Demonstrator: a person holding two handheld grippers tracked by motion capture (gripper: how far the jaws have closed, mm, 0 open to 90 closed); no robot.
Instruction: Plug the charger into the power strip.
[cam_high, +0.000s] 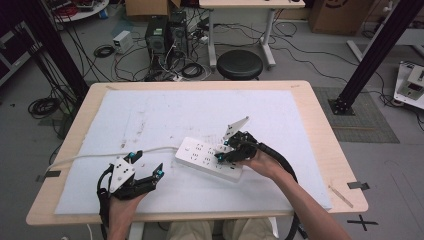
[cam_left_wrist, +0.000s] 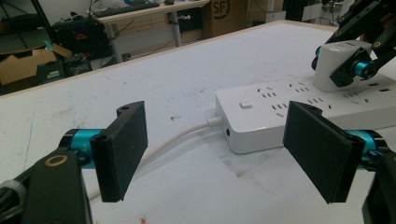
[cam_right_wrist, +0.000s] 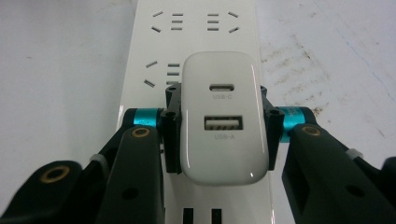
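A white power strip (cam_high: 207, 158) lies on the white mat near the table's middle, its cord running left. My right gripper (cam_high: 226, 152) is shut on a white USB charger (cam_right_wrist: 223, 116), one pad on each side; the charger stands on the power strip (cam_right_wrist: 196, 37) over its sockets. The same charger (cam_left_wrist: 335, 64) and the strip (cam_left_wrist: 299, 109) appear far off in the left gripper view. My left gripper (cam_high: 145, 164) rests on the mat left of the strip, jaws wide open and empty, aimed at the strip's cord end; its pads (cam_left_wrist: 122, 149) are well apart.
The strip's white cord (cam_high: 100, 156) trails left over the mat and off the table's left edge. A white foam mat (cam_high: 165, 115) covers most of the wooden table (cam_high: 320, 125). A black stool (cam_high: 240, 64), computers and cables sit on the floor beyond.
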